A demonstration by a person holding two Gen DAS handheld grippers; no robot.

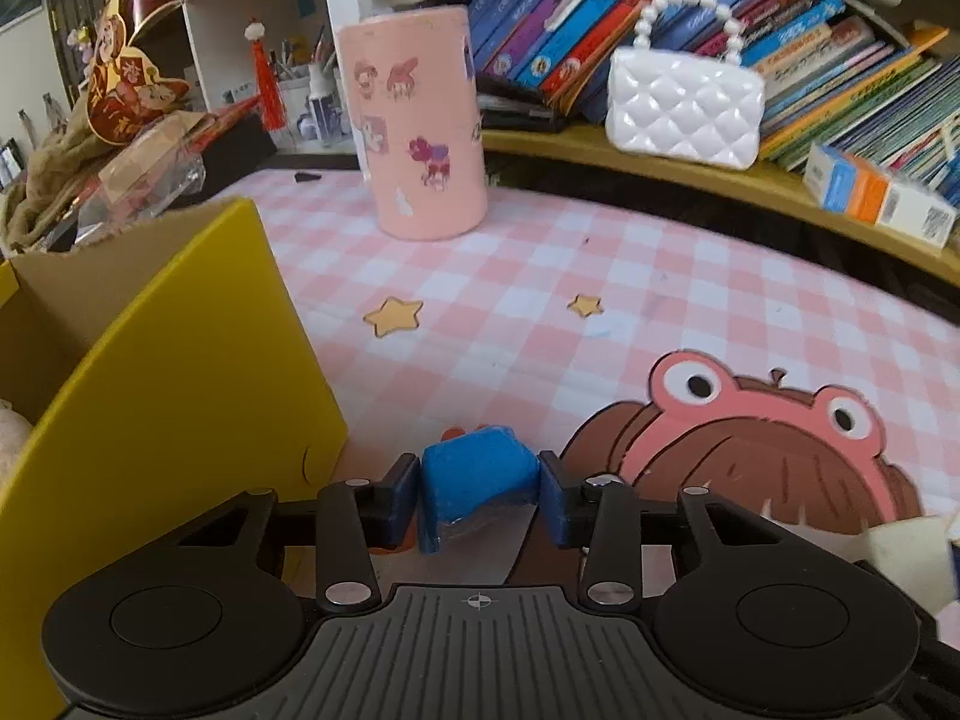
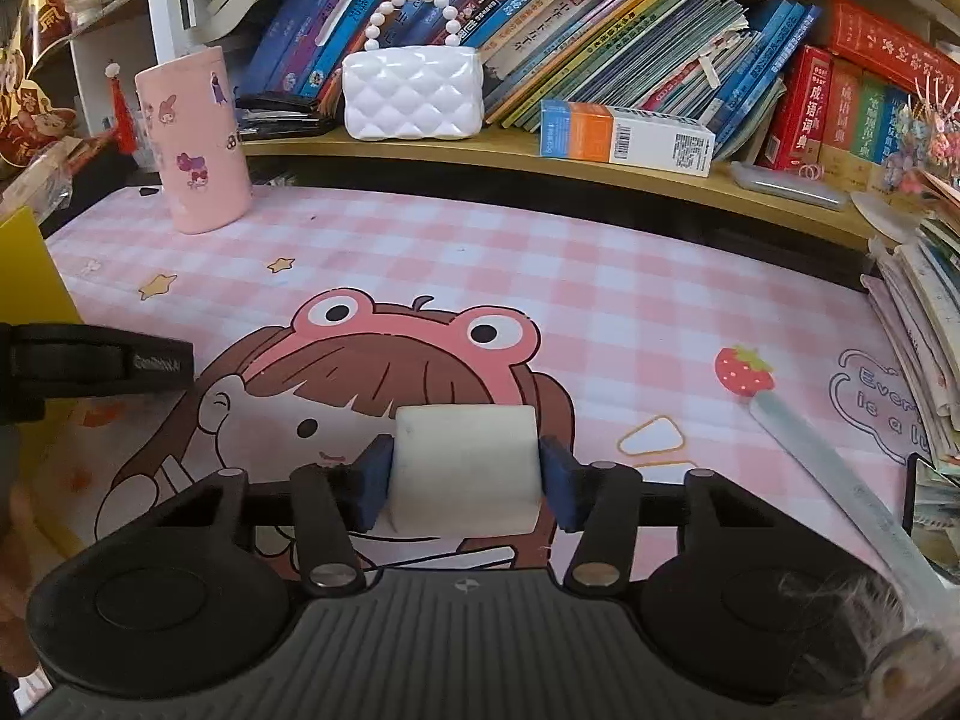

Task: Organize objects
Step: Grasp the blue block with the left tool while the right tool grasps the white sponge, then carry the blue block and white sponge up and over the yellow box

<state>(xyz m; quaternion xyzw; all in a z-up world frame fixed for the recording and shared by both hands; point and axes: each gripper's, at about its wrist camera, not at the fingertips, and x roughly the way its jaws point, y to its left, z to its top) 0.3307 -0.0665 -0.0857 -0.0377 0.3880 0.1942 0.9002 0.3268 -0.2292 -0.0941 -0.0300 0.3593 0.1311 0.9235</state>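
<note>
My left gripper (image 1: pixel 479 495) is shut on a blue block (image 1: pixel 477 483) low over the pink checked desk mat (image 1: pixel 600 300), both pads pressing its sides. An open yellow cardboard box (image 1: pixel 198 360) stands just left of it. My right gripper (image 2: pixel 465 483) is shut on a white block (image 2: pixel 465 468), its blue pads against the block's two sides, above the cartoon girl printed on the pink checked desk mat (image 2: pixel 600 276). The left gripper's body (image 2: pixel 96 360) pokes in at the left edge of the right wrist view. The white block shows as a pale corner (image 1: pixel 906 546) at the right of the left wrist view.
A pink stickered cylinder (image 1: pixel 420 126) stands at the back of the mat. On the wooden shelf (image 2: pixel 600 171) behind sit a white quilted purse (image 2: pixel 414 93), a blue-orange carton (image 2: pixel 624 138) and rows of books. A pale ruler (image 2: pixel 840 492) lies right, beside stacked papers (image 2: pixel 924 324).
</note>
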